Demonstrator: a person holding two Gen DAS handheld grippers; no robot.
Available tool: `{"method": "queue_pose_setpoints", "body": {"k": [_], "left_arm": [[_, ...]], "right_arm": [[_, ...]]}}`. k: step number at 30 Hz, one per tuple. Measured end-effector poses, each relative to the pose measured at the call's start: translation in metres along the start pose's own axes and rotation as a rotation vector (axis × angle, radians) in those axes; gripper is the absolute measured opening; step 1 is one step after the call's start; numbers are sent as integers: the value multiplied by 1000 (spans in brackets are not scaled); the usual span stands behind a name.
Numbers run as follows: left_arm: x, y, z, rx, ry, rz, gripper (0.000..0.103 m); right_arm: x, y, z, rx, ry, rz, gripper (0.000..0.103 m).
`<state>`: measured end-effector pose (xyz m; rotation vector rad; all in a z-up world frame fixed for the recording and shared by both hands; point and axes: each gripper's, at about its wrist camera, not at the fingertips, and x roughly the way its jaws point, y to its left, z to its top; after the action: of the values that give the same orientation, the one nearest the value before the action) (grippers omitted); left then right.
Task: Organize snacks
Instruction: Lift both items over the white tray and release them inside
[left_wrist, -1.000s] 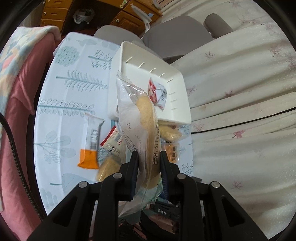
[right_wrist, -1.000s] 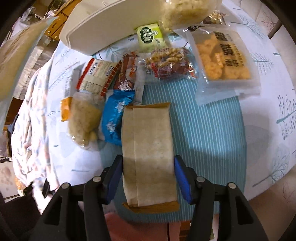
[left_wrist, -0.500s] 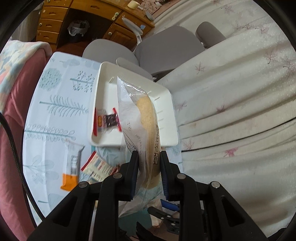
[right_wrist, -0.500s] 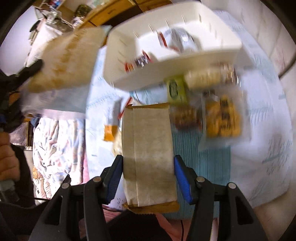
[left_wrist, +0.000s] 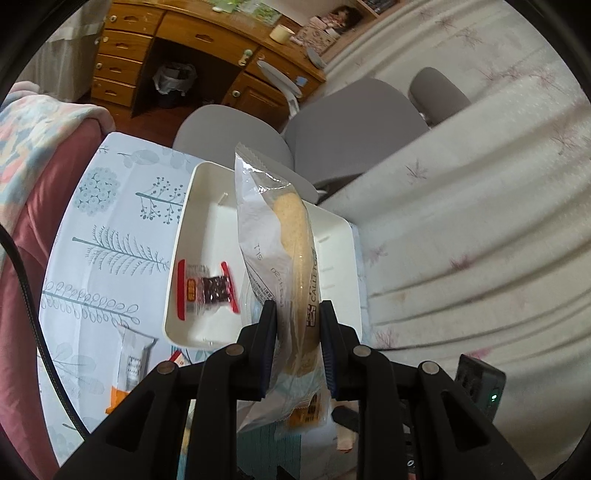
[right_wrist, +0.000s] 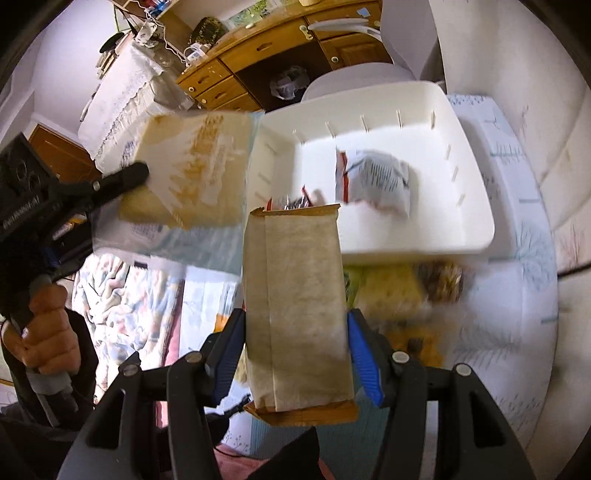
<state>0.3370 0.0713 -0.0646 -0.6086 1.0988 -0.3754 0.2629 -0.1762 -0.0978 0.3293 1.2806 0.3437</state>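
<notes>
Snacks filled both grippers: the left gripper (left_wrist: 297, 343) pinched a clear cake pack (left_wrist: 280, 258) edge-on above the white bin (left_wrist: 177, 258), while the right gripper (right_wrist: 295, 354) clamped a tan packet (right_wrist: 295, 302) flat. Only the right view showed the hand (right_wrist: 44, 332) at 9 o'clock gripping the left tool's handle. Both grippers pointed steeply down toward the bin at 12 o'clock.
</notes>
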Motion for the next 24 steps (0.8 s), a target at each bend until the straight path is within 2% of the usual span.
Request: {"method": "queue_pose_setpoints", "body": {"k": [11,15,16,17,19,21,24], "left_arm": [[42,-1,6,-70,-20,103,21],[50,-2,5,-106,-42,97,23],[51,-4,6,-110,-47,105,30],[51,-6,6,-105,-48,119,43],[53,-10,4,-84,-40,147,55],[54,-13,2,-77,-30,157,55],[56,-14,-3,-72,-8,184,61]], "right_arm": [[5,-42,53,-34,-28,-32,56],[10,-58,62,-28,-32,-28,56],[10,-63,64,-24,-41,-21,56],[11,-66,65,-21,-47,-18,56],[11,-72,68,-11,-64,-15,57],[11,-79,70,7,-92,-13,59],[9,-86,71,48,-110,-12,73]]}}
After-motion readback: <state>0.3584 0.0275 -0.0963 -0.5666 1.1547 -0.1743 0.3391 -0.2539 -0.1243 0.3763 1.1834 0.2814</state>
